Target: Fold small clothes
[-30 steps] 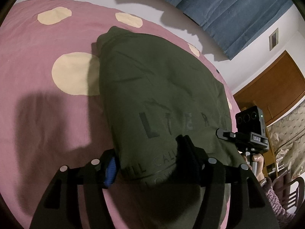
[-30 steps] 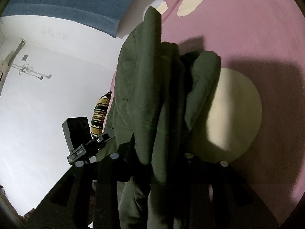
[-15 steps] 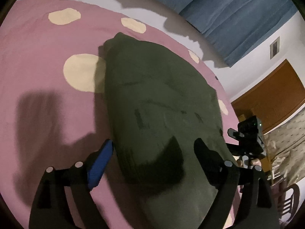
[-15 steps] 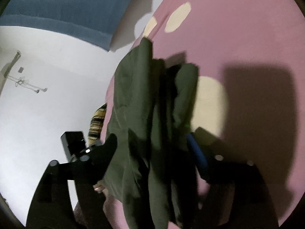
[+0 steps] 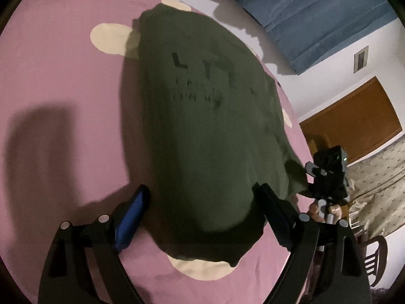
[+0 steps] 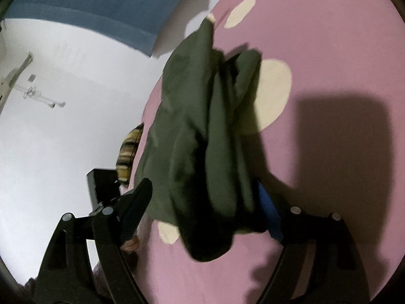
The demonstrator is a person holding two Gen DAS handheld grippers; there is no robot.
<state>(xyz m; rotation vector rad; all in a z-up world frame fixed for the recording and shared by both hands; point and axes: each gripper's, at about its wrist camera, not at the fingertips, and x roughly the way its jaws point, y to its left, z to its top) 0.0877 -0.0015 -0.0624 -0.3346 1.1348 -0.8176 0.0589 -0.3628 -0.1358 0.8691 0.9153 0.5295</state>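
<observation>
Let go of within the last second: dark green shirt point(image 5: 202, 126), clamped before, now flat on the pink spotted bedsheet point(image 5: 63, 88). Left wrist view: left gripper point(image 5: 202, 197) spread wide, gripping nothing, hem between the fingers. Right wrist view: right gripper point(image 6: 205, 192) likewise parted and empty, folded layers point(image 6: 202, 139) ahead.

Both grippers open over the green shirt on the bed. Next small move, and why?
Probably bring the right gripper down onto the shirt's bunched side and pinch it for the next fold. Both grippers have just been opening; the left gripper straddles the near edge without pressing. On the left the shirt lies flat on the pink sheet; on the right it is ridged.
</observation>
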